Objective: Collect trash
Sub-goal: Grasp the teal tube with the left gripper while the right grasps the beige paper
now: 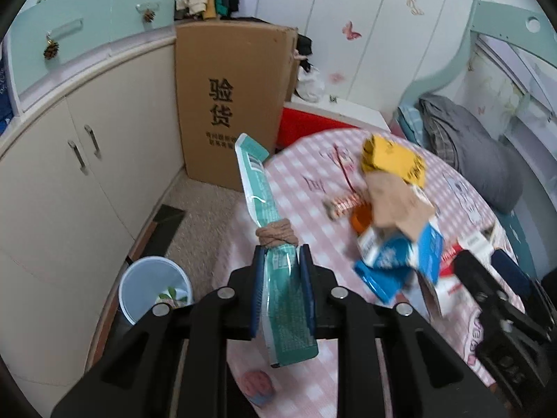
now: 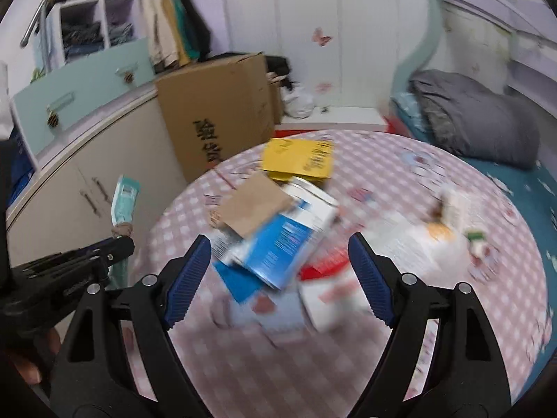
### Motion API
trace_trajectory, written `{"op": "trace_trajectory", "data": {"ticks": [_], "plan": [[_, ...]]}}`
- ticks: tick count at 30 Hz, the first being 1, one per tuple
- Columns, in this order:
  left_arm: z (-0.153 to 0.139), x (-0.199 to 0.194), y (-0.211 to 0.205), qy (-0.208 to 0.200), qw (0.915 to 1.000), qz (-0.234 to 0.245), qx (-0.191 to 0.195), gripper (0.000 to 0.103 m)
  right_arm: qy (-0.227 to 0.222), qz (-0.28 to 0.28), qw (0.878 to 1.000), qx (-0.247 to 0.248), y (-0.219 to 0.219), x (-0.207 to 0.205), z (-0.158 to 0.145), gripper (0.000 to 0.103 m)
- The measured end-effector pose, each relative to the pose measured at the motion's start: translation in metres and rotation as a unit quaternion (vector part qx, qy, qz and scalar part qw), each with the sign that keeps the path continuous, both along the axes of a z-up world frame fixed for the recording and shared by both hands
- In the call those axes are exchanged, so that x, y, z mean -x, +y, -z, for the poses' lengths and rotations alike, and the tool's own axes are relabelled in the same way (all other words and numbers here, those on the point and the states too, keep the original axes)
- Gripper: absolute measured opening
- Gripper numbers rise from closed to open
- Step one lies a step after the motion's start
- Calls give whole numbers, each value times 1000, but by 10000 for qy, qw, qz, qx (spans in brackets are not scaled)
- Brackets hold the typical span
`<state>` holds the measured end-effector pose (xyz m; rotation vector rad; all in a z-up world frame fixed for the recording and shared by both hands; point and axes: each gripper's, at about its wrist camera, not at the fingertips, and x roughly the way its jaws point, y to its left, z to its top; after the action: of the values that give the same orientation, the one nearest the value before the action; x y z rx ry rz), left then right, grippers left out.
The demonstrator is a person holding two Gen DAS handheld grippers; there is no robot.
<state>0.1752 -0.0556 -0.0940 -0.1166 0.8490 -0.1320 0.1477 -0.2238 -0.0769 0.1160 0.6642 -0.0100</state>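
Observation:
My left gripper (image 1: pixel 281 252) is shut on a long teal packet (image 1: pixel 259 188) with a brown band wound round its middle, lifted off the round table (image 1: pixel 306 244) near its left edge. The same teal packet (image 2: pixel 122 198) shows at the left in the right wrist view, beside the left gripper (image 2: pixel 123 244). My right gripper (image 2: pixel 280 244) stands open above a heap of trash: a blue and white carton (image 2: pixel 278 240), brown cardboard (image 2: pixel 256 209) and a yellow box (image 2: pixel 299 162). Nothing is between its pads.
A pale bin (image 1: pixel 155 289) stands on the floor left of the table, with some green bits inside. A tall cardboard box (image 1: pixel 233 104) and cupboards (image 1: pixel 69 174) line the left. More wrappers (image 2: pixel 449 219) lie at the table's right. A bed with a grey quilt (image 2: pixel 480 115) is behind.

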Motion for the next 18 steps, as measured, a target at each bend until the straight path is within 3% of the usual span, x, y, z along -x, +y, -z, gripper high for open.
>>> {"op": "trace_trajectory", "data": {"ticks": [6,9,11,13,14,16,18], "plan": [[-9,-25,18,-114,9999,-95,19,19,518,-298,9976,339,23,-67,17,80],[-11,-33,24,-127,9999,-99,36,19,673,-280,9929,936,33,-84,31,79],[-12,-34,28,-171,9997,-139,42,19,718,-224,9881,1344,37,-88,34,66],[-11,-37,32,-182,9998,-112,61,19,656,-224,9877,1401,35,-86,32,29],[-11,-37,34,-170,9998,-91,87,19,696,-264,9902,1182,30,-84,28,19],[-10,-37,35,-151,9998,-40,150,19,580,-168,9906,1230,27,-80,21,9],[-11,-36,37,-134,9996,2,248,19,468,-100,9926,1115,20,-75,10,9]]}}
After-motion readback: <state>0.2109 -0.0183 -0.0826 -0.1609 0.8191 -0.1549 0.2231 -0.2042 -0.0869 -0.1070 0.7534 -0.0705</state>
